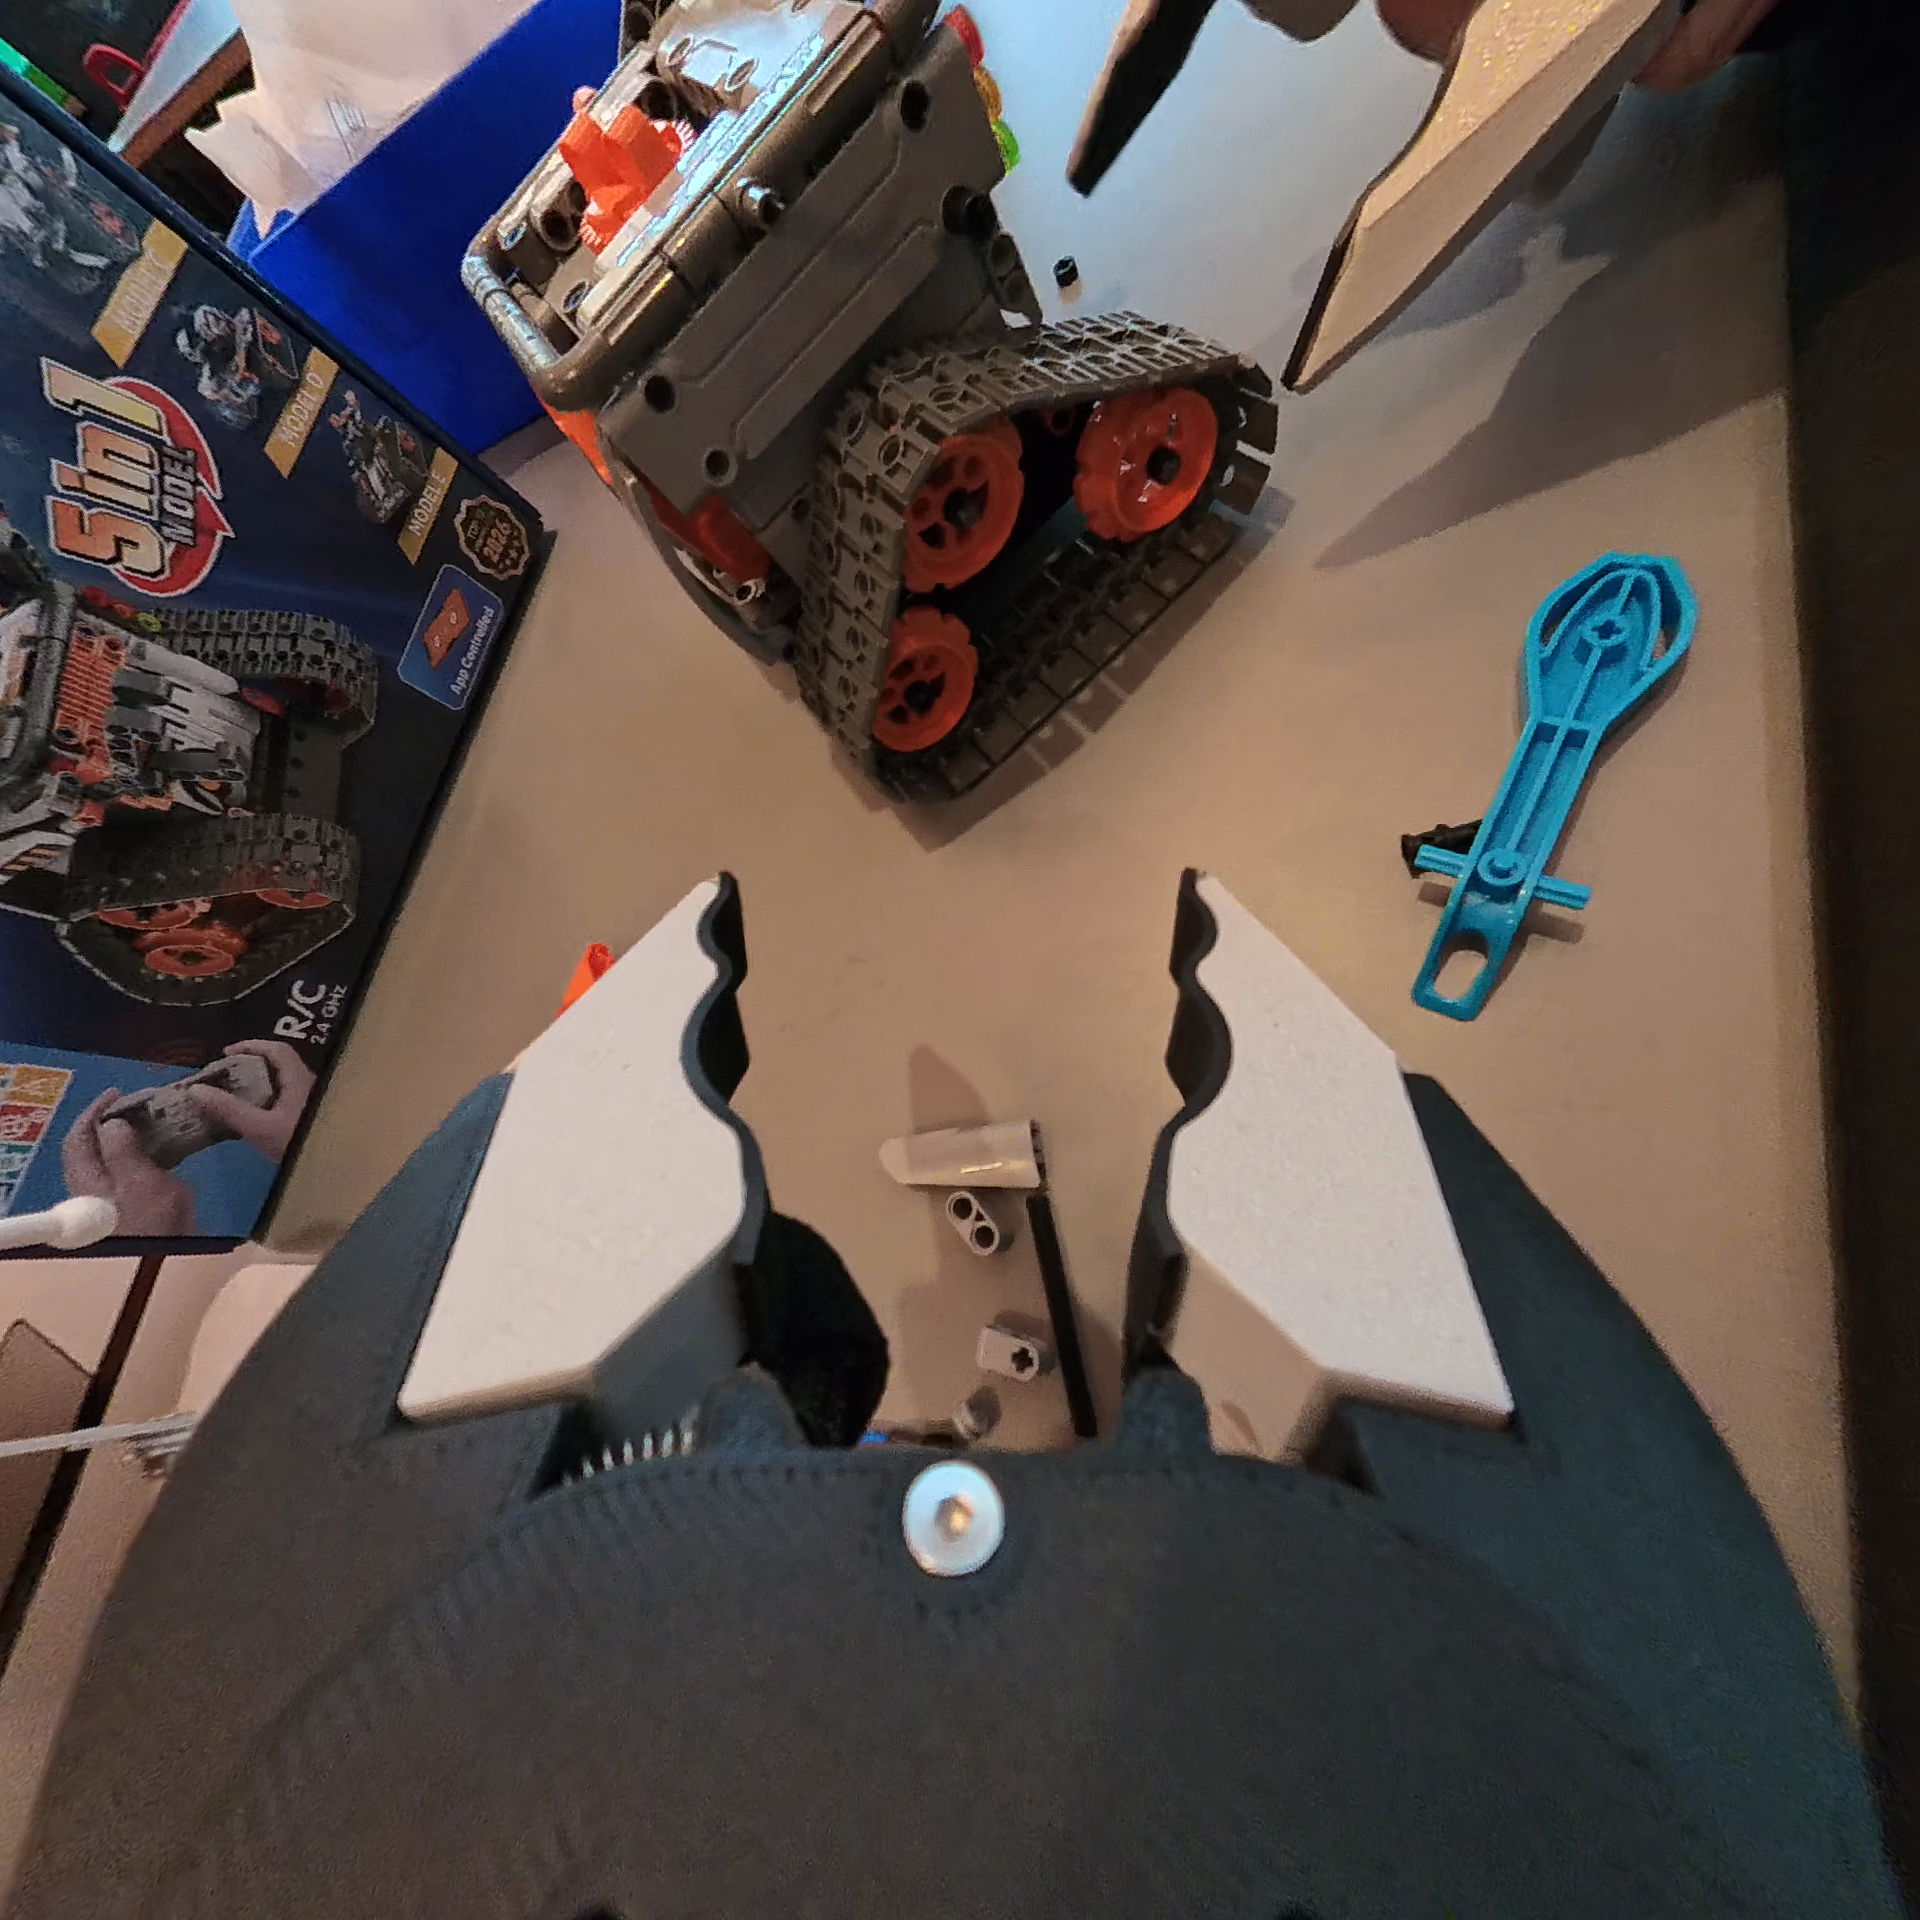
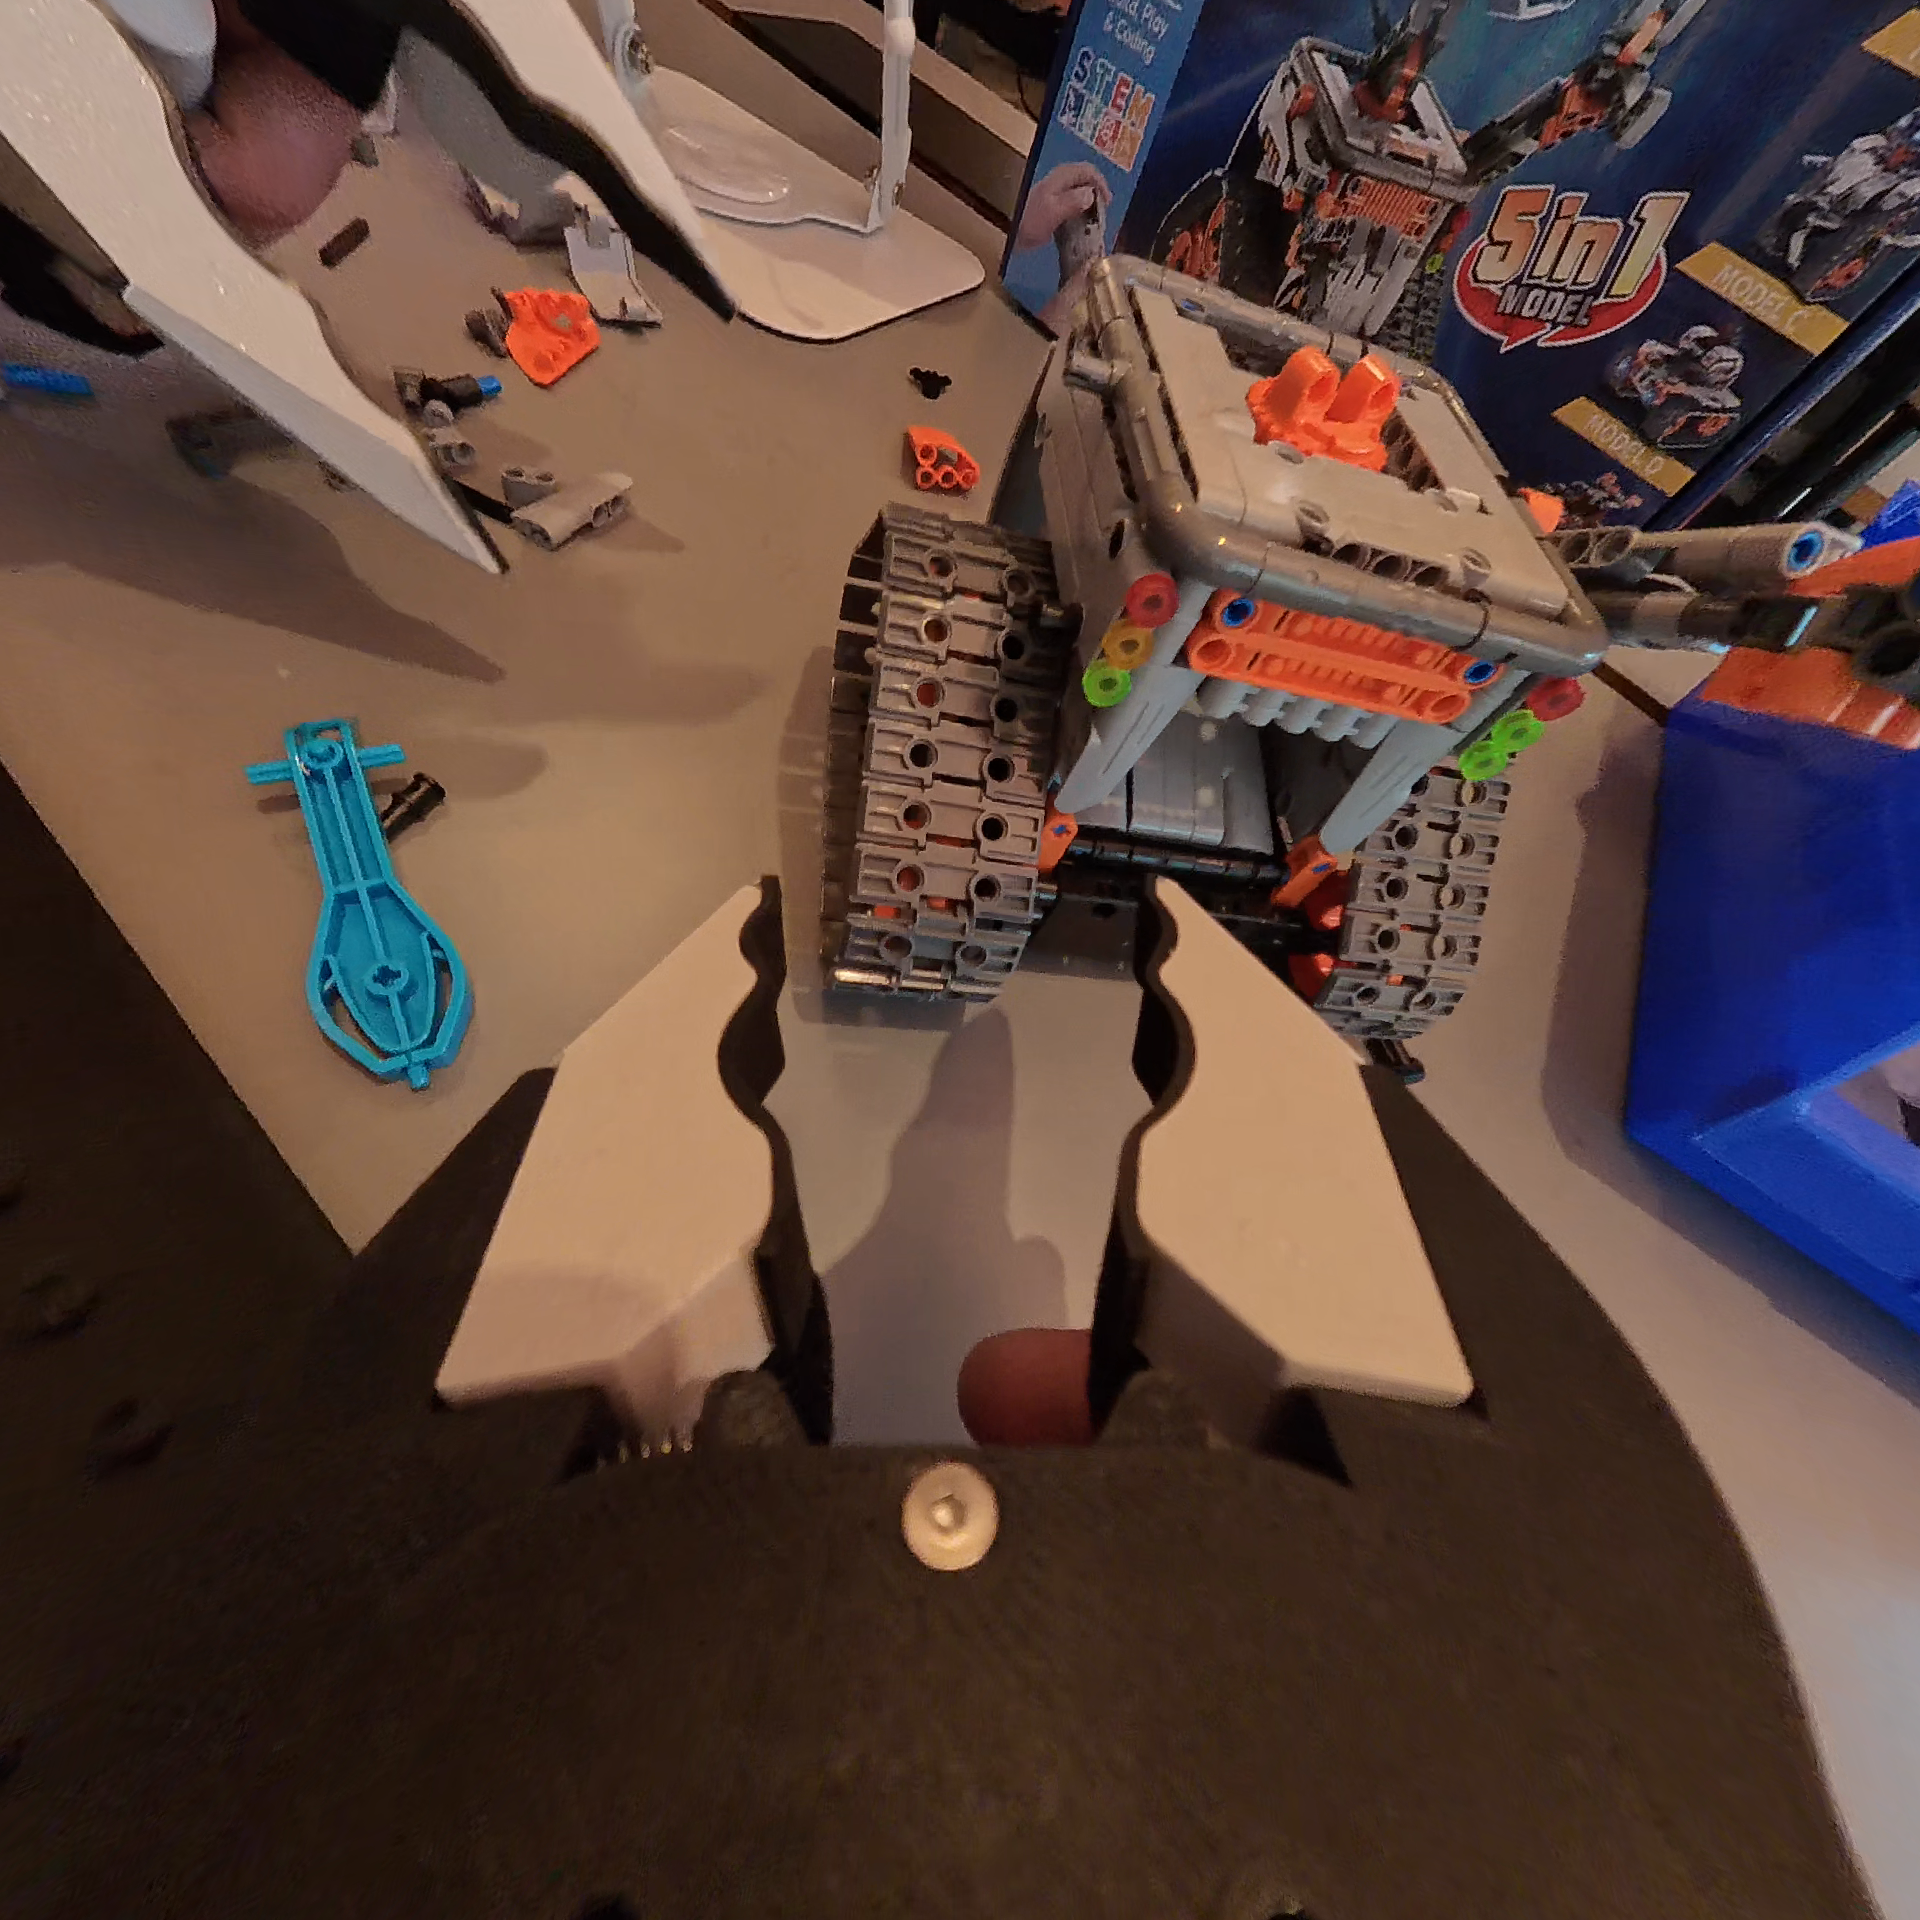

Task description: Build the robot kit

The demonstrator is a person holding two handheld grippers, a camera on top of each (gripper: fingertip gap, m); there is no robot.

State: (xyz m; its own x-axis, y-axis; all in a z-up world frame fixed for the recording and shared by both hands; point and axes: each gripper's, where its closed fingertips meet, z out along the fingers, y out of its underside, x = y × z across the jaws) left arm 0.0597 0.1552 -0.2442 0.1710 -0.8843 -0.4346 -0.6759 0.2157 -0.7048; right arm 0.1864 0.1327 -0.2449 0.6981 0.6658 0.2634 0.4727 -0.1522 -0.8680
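Left wrist view: my left gripper (image 1: 956, 904) hangs over the beige table (image 1: 644, 790) with its jaws spread wide and nothing between them; under the gap lie a few small grey brick parts (image 1: 982, 1216) and a thin black strip; straight ahead, well apart from my tips, sits the tracked brick vehicle (image 1: 883, 436), grey with orange wheels, tilted in this view; off to the right a blue plastic tool (image 1: 1538, 779) lies flat with a little black pin (image 1: 1429, 842) touching its handle; the printed toy box (image 1: 208, 644) lies at the left edge, a blue bin (image 1: 416, 249) behind it; the other gripper shows at top right, jaws apart.

Right wrist view: my right gripper (image 2: 961, 914) is also spread, pinching nothing; its tips are just beside the nearest track of the vehicle (image 2: 1195, 675), though I can't tell whether they touch it; blue tool (image 2: 374, 914) to the left, loose orange pieces (image 2: 940, 457) and grey bits farther back; toy box (image 2: 1558, 208) stands behind the vehicle, blue bin (image 2: 1766, 935) on the right.
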